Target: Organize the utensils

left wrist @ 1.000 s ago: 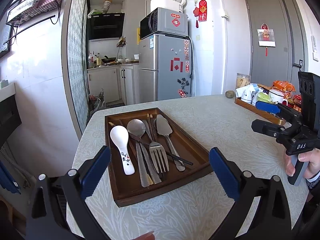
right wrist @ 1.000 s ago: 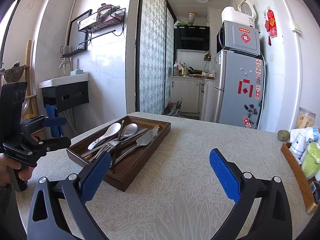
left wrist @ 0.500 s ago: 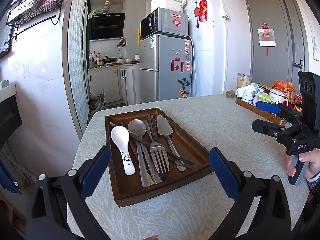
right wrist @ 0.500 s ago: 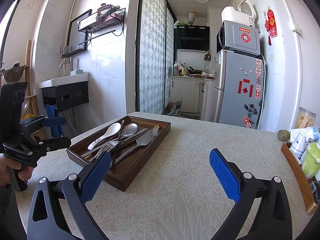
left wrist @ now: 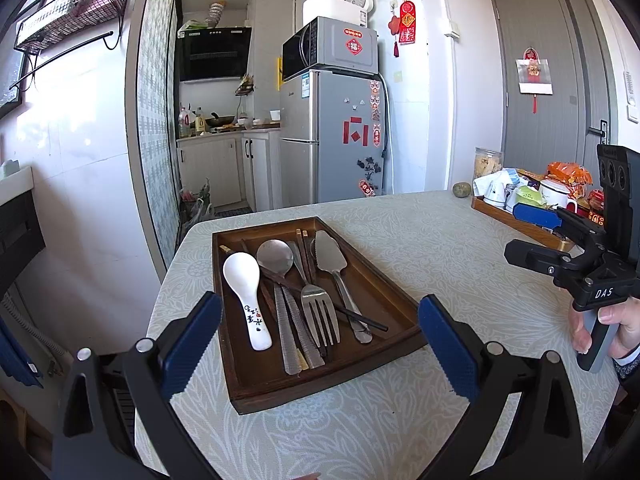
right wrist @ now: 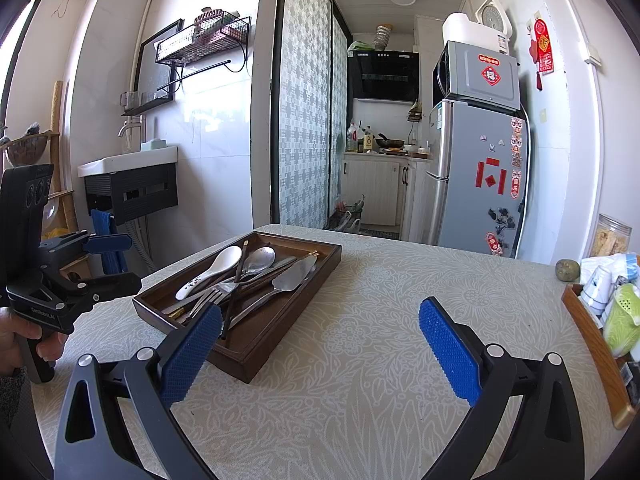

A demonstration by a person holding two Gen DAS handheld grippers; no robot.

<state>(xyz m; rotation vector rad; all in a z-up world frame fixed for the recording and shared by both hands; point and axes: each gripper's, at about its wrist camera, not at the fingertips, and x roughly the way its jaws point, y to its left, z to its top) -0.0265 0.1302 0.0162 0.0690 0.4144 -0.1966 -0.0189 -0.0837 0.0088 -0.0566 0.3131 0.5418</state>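
Blue-padded fingers of the left gripper [left wrist: 319, 344] are standing wide apart and empty, hovering low over the near end of a dark wooden tray [left wrist: 256, 384]. To its right, the right gripper [right wrist: 320, 354] is likewise spread wide and holding nothing, pointing at bare patterned tablecloth [right wrist: 360, 360] just beside the tray.

Inside the tray, utensils are lying in a loose pile: a white ceramic spoon [left wrist: 246, 294] at the left, a metal spoon [left wrist: 276, 254] beside it, a fork [left wrist: 318, 312] in the middle, a serrated cake server [left wrist: 332, 258] at the right, and dark chopsticks [left wrist: 344, 312] crossing diagonally over the handles.

Nothing is sorted yet, by the look of it. Because the pieces are overlapping, closing on one handle is likely to catch a neighbour or lever a chopstick out. The glazed spoon may also slip from the pads. A second tray of cups and snacks [left wrist: 520, 228] is sitting at the table's far right, well apart.
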